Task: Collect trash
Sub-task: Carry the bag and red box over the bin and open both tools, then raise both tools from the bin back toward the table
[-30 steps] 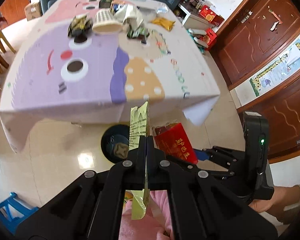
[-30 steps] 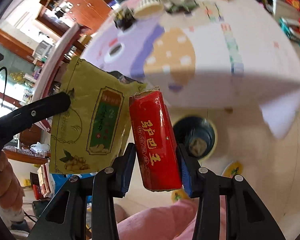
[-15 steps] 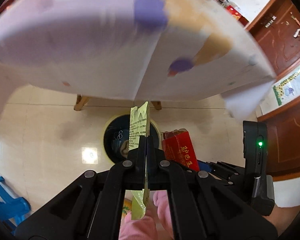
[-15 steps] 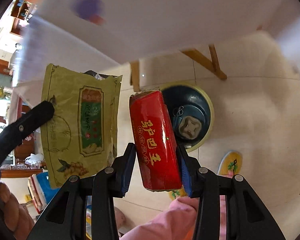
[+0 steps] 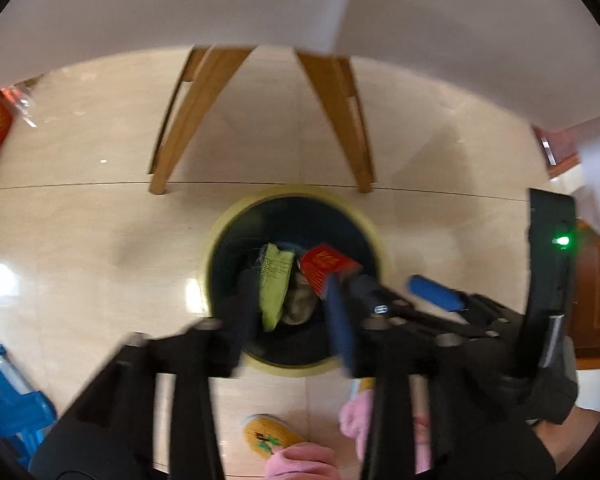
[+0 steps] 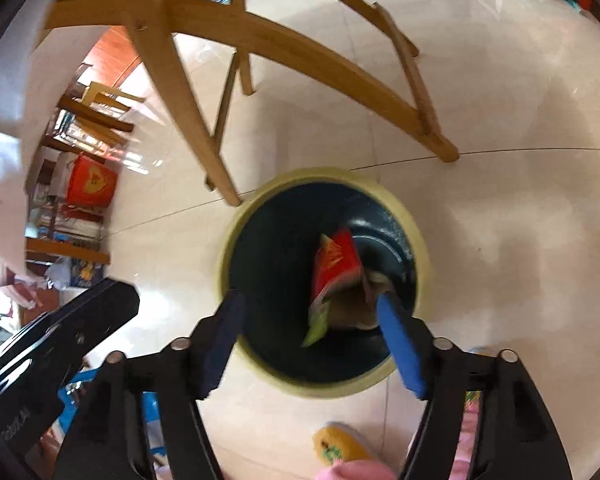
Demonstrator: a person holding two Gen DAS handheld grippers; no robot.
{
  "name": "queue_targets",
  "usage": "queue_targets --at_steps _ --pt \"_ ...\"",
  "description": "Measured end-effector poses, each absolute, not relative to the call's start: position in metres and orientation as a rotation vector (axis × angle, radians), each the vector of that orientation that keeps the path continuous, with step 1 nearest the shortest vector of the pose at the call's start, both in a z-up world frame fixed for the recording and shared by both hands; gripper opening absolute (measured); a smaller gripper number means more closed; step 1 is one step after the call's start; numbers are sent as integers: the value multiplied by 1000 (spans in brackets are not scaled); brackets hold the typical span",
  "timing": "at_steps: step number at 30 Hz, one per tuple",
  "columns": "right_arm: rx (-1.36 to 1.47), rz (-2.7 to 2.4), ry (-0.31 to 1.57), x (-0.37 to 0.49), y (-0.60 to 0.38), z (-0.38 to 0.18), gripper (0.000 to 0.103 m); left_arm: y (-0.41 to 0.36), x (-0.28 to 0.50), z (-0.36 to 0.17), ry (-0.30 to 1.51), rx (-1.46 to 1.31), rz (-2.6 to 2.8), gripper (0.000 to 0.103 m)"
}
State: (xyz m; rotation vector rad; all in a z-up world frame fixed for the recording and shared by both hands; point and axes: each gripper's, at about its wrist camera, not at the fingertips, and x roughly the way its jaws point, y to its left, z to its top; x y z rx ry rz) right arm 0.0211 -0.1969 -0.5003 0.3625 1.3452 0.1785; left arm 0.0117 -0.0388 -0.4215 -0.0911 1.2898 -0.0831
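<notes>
Inside the bin [image 6: 416,240], the red pack [image 6: 334,266] stands on end, tilted.

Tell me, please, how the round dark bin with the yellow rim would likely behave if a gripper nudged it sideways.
The round dark bin with the yellow rim would probably slide rather than grip, since the glossy tiled floor looks smooth. It likely shifts easily, holding only a yellow-green packet and a red carton. Its walls look deep, so a high push might tip it.

Glossy cream floor tiles [image 5: 80,216] reflect bright light at nine o'clock. Splayed wooden table legs [image 6: 188,92] cross at twelve o'clock beneath a hanging white tablecloth [image 5: 440,32]. Cluttered wooden shelves [image 6: 72,200] stand at nine o'clock, dark wood panelling [image 5: 596,280] at three o'clock.
</notes>
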Motion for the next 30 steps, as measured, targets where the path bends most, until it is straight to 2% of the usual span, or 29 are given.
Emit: queue_targets --at_steps 1,9,14,20,30 --pt "365 174 1348 23 -198 -502 72 -38 11 -425 1290 -85 -62 49" --pt "372 177 1362 33 -204 -502 74 -19 13 -423 1334 -118 28 49" --pt "364 189 1356 30 -205 -476 74 -11 4 -386 1314 -142 63 49" --pt "322 228 1330 19 -198 -402 74 -1 -8 -317 1285 -139 79 49" --pt "256 290 1236 -6 -175 -240 76 8 -30 -180 1210 -127 45 49"
